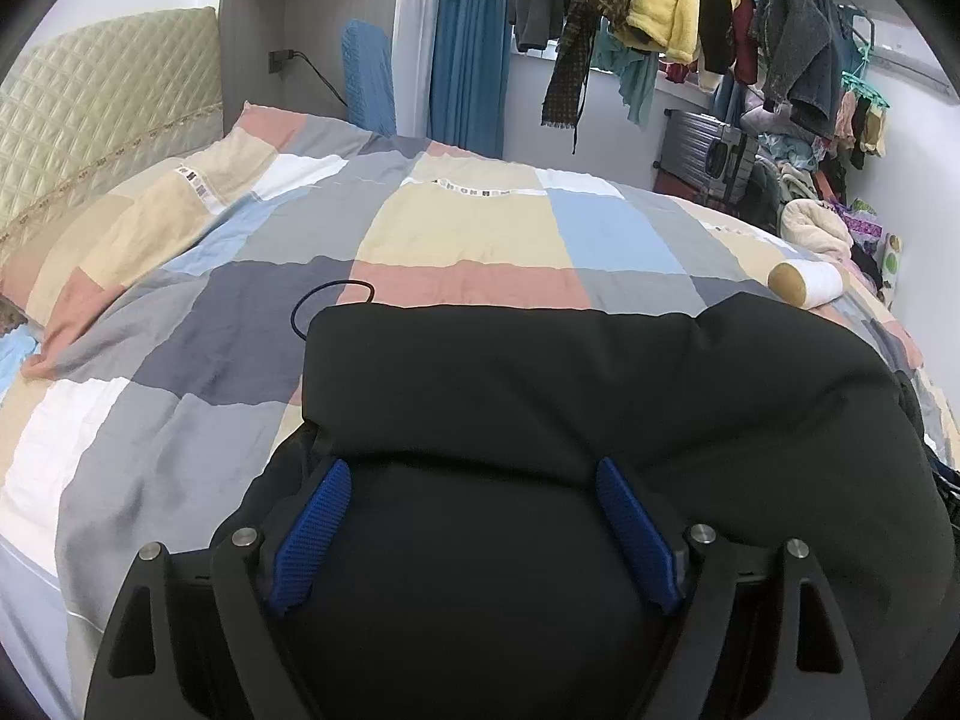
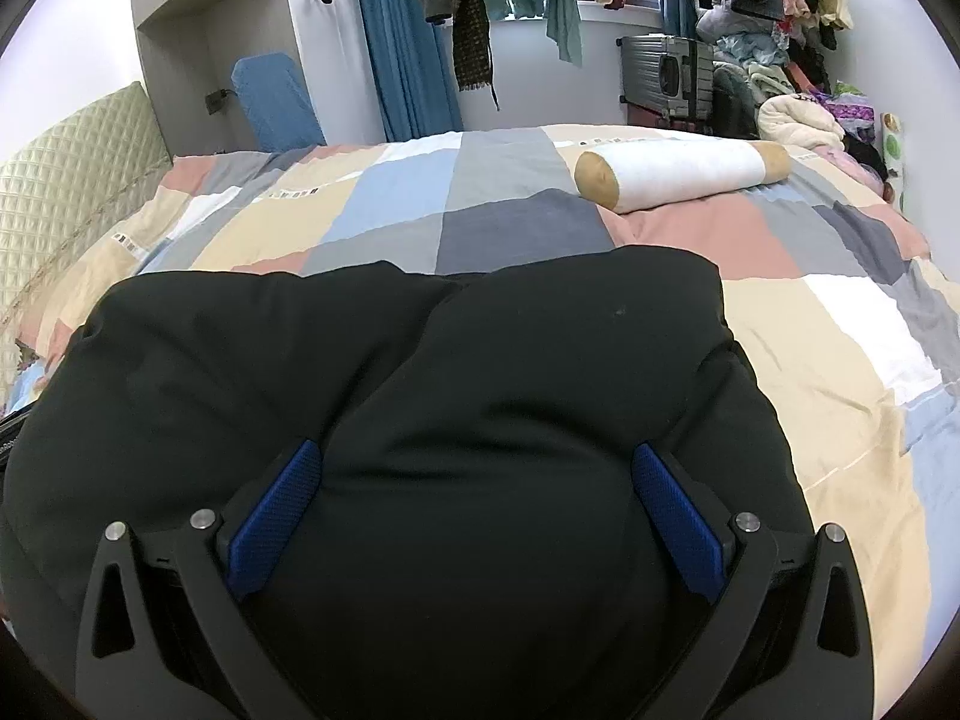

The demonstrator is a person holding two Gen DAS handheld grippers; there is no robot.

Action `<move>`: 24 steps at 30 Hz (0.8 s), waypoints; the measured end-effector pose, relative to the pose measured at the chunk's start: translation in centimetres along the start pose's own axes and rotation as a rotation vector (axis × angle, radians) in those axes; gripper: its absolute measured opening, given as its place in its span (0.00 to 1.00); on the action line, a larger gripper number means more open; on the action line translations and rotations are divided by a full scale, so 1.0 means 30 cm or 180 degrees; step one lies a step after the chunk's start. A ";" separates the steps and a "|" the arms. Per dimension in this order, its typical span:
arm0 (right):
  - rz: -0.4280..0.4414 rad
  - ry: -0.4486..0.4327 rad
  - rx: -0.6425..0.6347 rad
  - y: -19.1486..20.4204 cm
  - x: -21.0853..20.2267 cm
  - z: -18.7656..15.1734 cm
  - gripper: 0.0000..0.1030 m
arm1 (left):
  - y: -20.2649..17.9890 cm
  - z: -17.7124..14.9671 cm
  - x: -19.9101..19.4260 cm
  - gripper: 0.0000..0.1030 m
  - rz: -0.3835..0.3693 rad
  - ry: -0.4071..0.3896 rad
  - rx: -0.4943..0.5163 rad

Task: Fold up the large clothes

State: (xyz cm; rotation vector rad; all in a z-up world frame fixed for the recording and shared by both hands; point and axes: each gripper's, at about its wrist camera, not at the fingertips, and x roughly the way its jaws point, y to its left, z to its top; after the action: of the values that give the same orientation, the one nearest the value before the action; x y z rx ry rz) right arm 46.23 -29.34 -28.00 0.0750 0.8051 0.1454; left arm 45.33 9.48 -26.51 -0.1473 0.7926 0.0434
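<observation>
Left wrist view: the bulky black padded garment point(image 1: 540, 396) lies partly folded on the patchwork bed point(image 1: 468, 234); both tools, left point(image 1: 474, 531) and right point(image 2: 477, 519), gape open over it, so more folds remain.

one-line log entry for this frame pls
stage: fold in progress | garment: black, bunched on bed | left gripper: open, fingers astride garment | right gripper: open, fingers astride garment | bolster: beyond garment

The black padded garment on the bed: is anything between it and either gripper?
Nothing visible is. The black padded garment bulges directly between the spread blue fingers of the left gripper and the right gripper on the patchwork quilt.
</observation>
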 end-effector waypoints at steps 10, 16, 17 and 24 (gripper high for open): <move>-0.0067 -0.0056 0.0192 -0.012 -0.168 0.023 1.00 | -0.040 0.038 -0.229 0.81 0.0127 -0.0148 -0.0001; 0.0060 -0.0423 0.0153 0.031 -0.428 0.097 1.00 | -0.102 0.105 -0.592 0.82 0.0099 -0.0497 0.0099; 0.0096 -0.0496 0.0138 0.046 -0.489 0.106 1.00 | -0.111 0.111 -0.647 0.82 0.0100 -0.0542 0.0129; 0.0226 -0.0893 -0.0034 0.141 -0.878 0.105 1.00 | -0.193 0.104 -1.095 0.92 0.0059 -0.1067 0.0309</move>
State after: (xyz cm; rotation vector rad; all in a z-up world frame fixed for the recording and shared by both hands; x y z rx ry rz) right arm 30.08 -29.37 -6.54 0.1114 0.5218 0.2013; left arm 25.04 4.76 -0.28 -0.0383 0.4603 0.0456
